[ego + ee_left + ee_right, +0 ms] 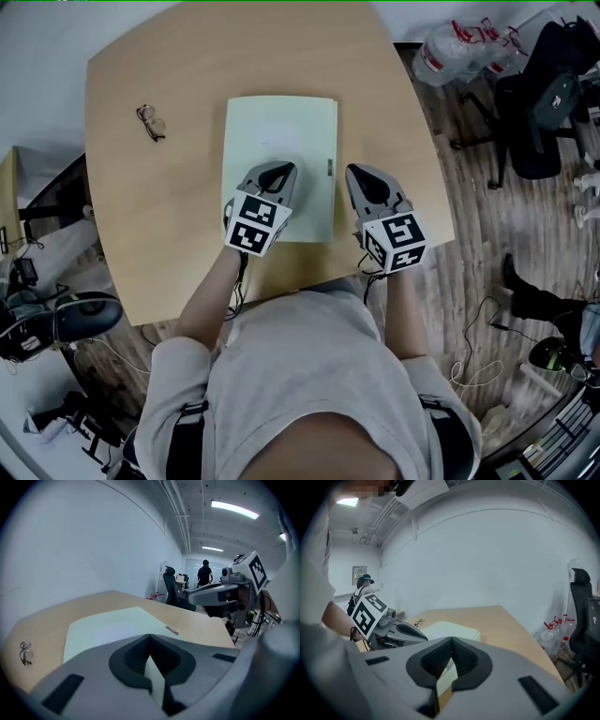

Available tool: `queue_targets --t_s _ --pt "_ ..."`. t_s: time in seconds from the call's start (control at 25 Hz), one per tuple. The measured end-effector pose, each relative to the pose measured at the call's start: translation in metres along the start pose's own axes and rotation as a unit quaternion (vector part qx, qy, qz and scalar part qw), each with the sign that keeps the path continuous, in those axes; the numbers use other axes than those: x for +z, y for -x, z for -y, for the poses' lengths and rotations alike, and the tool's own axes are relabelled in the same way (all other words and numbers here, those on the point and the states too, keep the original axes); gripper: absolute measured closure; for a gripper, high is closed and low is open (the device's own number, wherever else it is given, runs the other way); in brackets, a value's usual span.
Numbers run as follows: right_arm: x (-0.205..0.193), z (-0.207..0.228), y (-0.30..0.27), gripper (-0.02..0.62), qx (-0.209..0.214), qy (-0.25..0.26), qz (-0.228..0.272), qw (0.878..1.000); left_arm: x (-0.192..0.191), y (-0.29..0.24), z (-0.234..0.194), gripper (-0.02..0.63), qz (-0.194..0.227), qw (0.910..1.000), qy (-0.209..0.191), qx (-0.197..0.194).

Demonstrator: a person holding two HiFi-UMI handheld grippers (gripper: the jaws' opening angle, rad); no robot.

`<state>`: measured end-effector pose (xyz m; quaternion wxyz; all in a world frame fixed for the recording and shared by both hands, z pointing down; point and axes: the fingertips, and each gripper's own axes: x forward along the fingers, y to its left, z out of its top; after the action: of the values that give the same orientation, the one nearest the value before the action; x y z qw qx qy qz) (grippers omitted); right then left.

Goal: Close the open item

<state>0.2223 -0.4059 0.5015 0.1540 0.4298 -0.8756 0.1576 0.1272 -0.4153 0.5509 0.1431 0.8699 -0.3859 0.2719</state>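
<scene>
Two claws, left claw [277, 172] and right claw [364, 178], pinched narrow, empty, over near end of green folder [281, 127] flat mid desk [155, 211]. Folder looks light, thin, bendy, smooth; grip cover's loose edge

A folder [281, 127] lies flat at the middle of the desk [141, 234], seen from the head view. A pair of glasses [151, 123] rests on the desk at 10 o'clock from it, well apart. The left claw [275, 174] sits over the folder's near half. The right claw [366, 180] is just beside its right edge, at 3 o'clock. Off the desk, bags [459, 47] lie on the floor at 1 o'clock, and a chair [544, 112] stands at 2 o'clock.
</scene>
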Motion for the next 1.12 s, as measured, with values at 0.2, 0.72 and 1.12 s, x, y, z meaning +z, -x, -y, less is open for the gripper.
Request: queue_targets --t_s 0.2,0.72,1.12 --pt "-0.026 -0.003 -0.025 0.588 0.019 0.017 -0.055 0.998 -0.002 -0.002 0.004 0.594 -0.009 0.9999 -0.004 0.002" --pt "-0.056 -0.009 -0.061 0.588 0.039 0.036 -0.160 0.986 0.000 0.000 0.001 0.594 -0.004 1.0000 0.008 0.000" --pt "-0.056 -0.007 -0.058 0.589 0.052 0.005 -0.157 0.986 0.010 0.007 0.004 0.594 0.019 0.9997 0.013 0.008"
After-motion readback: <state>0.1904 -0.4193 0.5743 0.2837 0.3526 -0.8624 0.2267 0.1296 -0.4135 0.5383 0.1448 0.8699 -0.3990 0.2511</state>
